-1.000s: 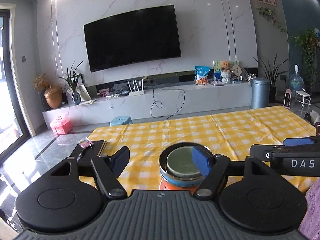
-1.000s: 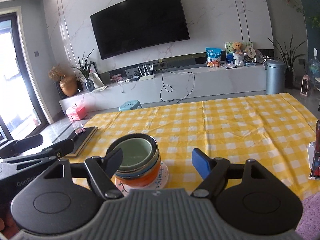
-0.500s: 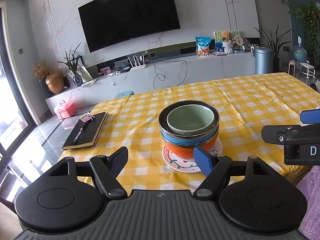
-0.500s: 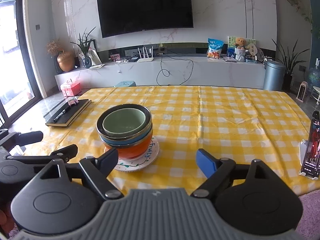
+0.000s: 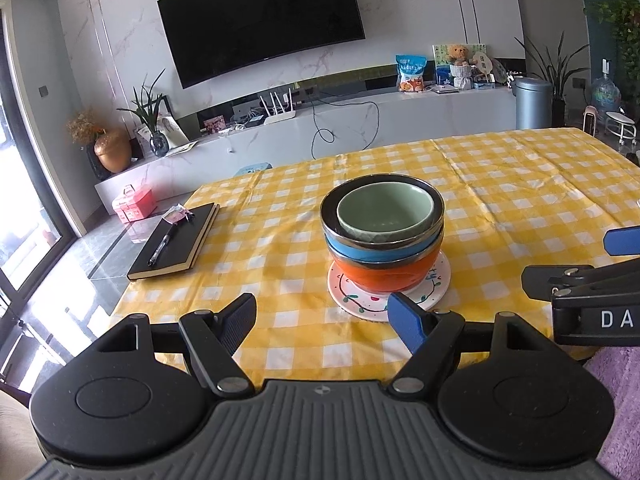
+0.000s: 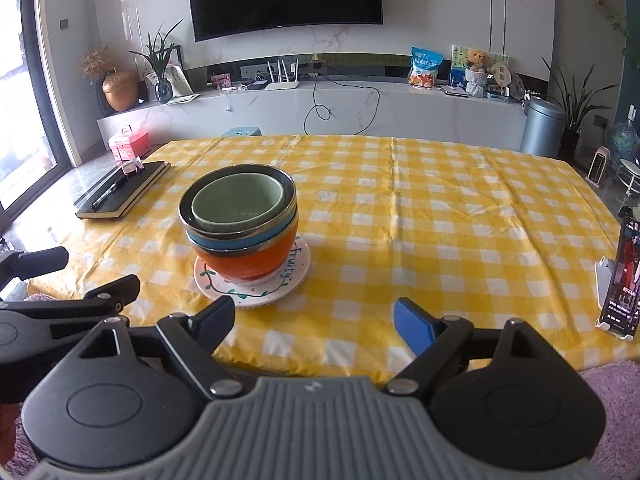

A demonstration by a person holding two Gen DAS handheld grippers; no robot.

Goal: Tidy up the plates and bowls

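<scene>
A stack of bowls stands on a white painted plate [image 5: 352, 300] [image 6: 294, 276] on the yellow checked tablecloth. A green bowl [image 5: 386, 212] [image 6: 238, 200] sits on top, nested in a dark steel-rimmed bowl. Below these come a blue bowl [image 5: 360, 250] and an orange bowl [image 5: 384, 278] [image 6: 248, 260]. My left gripper [image 5: 322, 312] is open and empty, just short of the plate's near rim. My right gripper [image 6: 314, 314] is also open and empty, near the plate's front right. Each gripper's fingers [image 5: 560, 280] [image 6: 116, 288] show at the edge of the other's view.
A black notebook [image 5: 172, 240] [image 6: 120, 192] with a pen lies at the table's left corner. A phone on a stand [image 6: 624, 276] sits at the right edge. A purple rug [image 5: 616, 380] lies below the table's near edge. Wide tablecloth [image 6: 440, 200] stretches behind the stack.
Both grippers have sunk and tipped downward, so the bowl stack now shows whole beyond the fingertips. The right jaws stand a little wider than a second ago.
</scene>
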